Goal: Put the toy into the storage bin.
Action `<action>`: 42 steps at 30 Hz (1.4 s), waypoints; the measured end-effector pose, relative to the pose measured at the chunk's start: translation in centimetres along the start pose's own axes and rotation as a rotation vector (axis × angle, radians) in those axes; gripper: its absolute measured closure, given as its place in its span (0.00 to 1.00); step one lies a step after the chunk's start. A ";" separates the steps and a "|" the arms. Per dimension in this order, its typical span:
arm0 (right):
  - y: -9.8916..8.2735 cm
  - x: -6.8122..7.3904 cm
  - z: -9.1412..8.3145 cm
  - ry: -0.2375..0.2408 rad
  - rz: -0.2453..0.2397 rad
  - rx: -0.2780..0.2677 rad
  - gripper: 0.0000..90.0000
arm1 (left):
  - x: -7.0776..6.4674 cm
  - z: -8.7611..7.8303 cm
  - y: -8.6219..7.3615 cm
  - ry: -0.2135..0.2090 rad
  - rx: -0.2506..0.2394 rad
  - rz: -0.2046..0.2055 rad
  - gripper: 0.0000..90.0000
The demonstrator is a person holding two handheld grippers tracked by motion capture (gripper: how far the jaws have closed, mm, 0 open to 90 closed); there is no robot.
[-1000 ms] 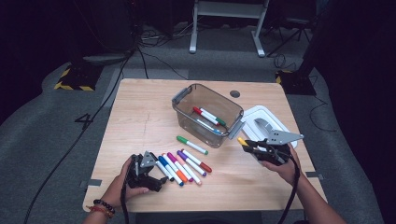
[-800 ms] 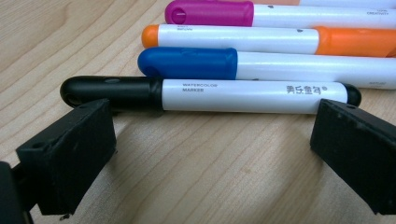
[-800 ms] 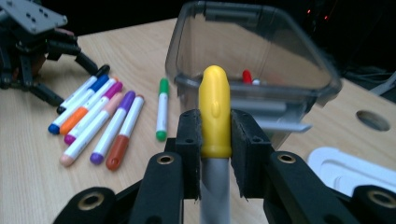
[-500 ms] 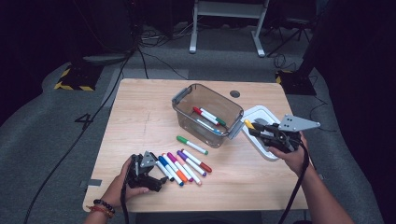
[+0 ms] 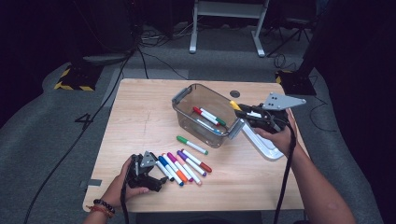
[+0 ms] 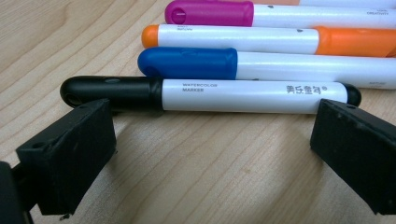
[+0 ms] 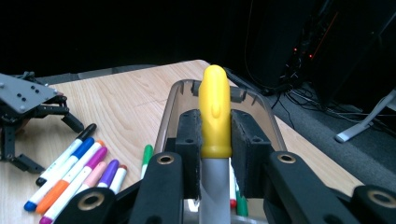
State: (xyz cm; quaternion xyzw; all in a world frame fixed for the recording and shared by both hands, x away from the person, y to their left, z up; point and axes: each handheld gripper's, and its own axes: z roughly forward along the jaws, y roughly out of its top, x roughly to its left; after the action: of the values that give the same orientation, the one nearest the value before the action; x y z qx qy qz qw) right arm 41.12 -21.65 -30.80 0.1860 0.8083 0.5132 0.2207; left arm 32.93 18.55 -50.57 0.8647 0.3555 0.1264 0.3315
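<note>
Right gripper (image 5: 243, 111) clenched on a yellow-capped marker (image 5: 235, 105), held above the 3 o'clock end of the clear bin (image 5: 183, 97). Marker's long axis runs along the fingers (image 7: 189, 140); yellow cap leads, pointing toward 10 o'clock in the high view, white barrel trailing back between the pads. In the right gripper view the cap stands up toward 12 o'clock over the bin's rim.

Left gripper (image 5: 156, 172) rests low on the surface (image 5: 140, 116) at 7 o'clock, fingers (image 6: 70, 149) released, spread wide just beside a black-capped marker (image 6: 210, 95). That marker lies flat, crosswise to the fingers, cap toward 9 o'clock in the left gripper view. Blue marker (image 6: 261, 65) and orange marker (image 6: 266, 39) lie parallel behind it.
</note>
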 end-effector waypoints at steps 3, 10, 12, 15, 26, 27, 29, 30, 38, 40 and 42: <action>0.9 0.0 1.0 0.001 -0.006 0.011 0.83 | 0.0 0.0 0.0 0.000 0.001 -0.001 0.01; 2.4 0.0 3.6 0.001 -0.005 0.036 0.83 | 0.0 0.0 0.0 0.000 0.001 -0.001 0.01; 2.8 0.1 4.3 -0.003 -0.015 0.048 0.83 | 0.0 0.0 0.0 0.000 0.001 -0.001 0.01; 3.4 0.1 5.6 0.001 -0.018 0.074 0.83 | 0.0 0.0 0.0 0.000 0.001 -0.001 0.01; 2.6 -0.7 11.5 0.036 0.052 0.202 0.83 | 0.0 0.0 0.0 0.002 0.000 -0.003 0.01; 2.4 -0.8 12.2 0.027 0.048 0.225 0.83 | 0.0 0.0 0.0 0.002 0.000 -0.003 0.01; 2.1 -0.9 13.2 0.027 0.051 0.260 0.83 | 0.0 0.0 0.0 0.003 0.001 -0.003 0.01; 1.9 -0.8 13.6 0.024 0.049 0.281 0.83 | 0.0 0.0 0.0 0.002 0.000 -0.003 0.01; 0.9 -0.8 16.4 0.062 0.061 0.395 0.83 | 0.0 0.0 0.0 0.002 0.000 -0.003 0.01; 0.6 -0.6 17.2 0.068 0.055 0.434 0.83 | 0.0 0.0 0.0 0.002 0.000 -0.003 0.01; 0.3 -0.5 17.9 0.071 0.053 0.468 0.83 | 0.0 0.0 0.0 0.003 0.001 -0.003 0.01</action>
State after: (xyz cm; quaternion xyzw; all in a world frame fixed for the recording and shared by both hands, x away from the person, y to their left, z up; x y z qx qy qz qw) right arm 51.32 -8.40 -37.14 0.2349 0.9073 0.3237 0.1294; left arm 32.89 18.55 -50.57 0.8641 0.3573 0.1270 0.3309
